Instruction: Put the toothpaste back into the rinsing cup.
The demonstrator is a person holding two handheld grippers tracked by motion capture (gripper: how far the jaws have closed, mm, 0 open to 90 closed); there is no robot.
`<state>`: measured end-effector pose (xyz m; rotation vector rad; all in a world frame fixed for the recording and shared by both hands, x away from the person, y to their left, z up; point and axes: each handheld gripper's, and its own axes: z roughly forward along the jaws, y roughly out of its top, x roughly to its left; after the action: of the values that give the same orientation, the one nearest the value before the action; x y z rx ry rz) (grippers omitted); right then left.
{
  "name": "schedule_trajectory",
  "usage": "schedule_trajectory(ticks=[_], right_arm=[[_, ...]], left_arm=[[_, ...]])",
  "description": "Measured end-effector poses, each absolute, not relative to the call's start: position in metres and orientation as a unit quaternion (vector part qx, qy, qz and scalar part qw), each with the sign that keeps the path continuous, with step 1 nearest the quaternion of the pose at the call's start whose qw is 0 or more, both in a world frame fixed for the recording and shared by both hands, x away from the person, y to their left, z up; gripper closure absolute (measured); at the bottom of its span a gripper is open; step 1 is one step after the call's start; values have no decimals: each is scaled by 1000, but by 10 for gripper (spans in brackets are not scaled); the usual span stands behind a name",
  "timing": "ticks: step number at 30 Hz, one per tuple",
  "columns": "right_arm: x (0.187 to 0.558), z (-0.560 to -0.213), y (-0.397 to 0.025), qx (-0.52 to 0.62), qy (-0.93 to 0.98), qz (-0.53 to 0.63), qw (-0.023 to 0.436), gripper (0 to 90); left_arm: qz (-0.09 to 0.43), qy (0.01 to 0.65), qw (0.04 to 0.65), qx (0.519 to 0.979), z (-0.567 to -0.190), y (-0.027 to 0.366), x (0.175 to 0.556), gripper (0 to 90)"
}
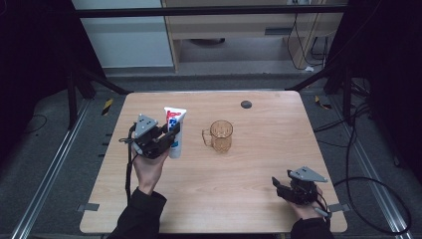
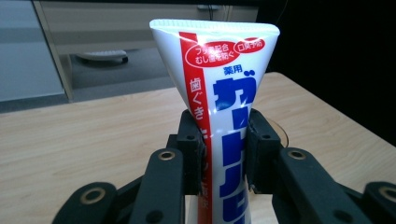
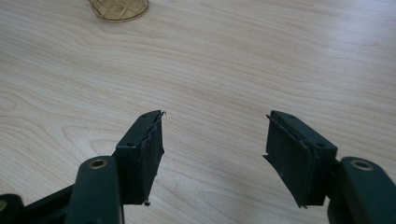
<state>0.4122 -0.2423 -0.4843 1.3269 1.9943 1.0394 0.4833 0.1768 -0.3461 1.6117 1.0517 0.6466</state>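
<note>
Left claw is clamping the toothpaste tube upright above the worktop, beside the cup. Soft and light, probably best pinched mid-body. Right claw is resting spread apart, gripping nothing.

Setting: a lab-style recording bay, not a home. Evidence: a bare wooden worktop stood on grey carpet between metal floor rails, under a dark frame bar with black curtains at both sides. Loose cables lay on the floor; pale cabinets stood behind.
</note>
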Motion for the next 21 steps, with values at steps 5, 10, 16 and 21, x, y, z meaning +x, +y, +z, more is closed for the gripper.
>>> schedule_trajectory(ticks=[5,10,16,21], right_arm=[[413,-485,-242,487,739,383,262,363],[413,-484,-242,487,739,384,263,362],[413,-484,-242,488,738,387,262,362],[413,-484,-241,490,736,389,259,361]], left_arm=[[280,437,540,663,-347,167,493,703],[284,437,552,651,-346,159,503,703],[286,434,569,637,-344,147,514,703],[287,430,577,632,-344,136,523,704]])
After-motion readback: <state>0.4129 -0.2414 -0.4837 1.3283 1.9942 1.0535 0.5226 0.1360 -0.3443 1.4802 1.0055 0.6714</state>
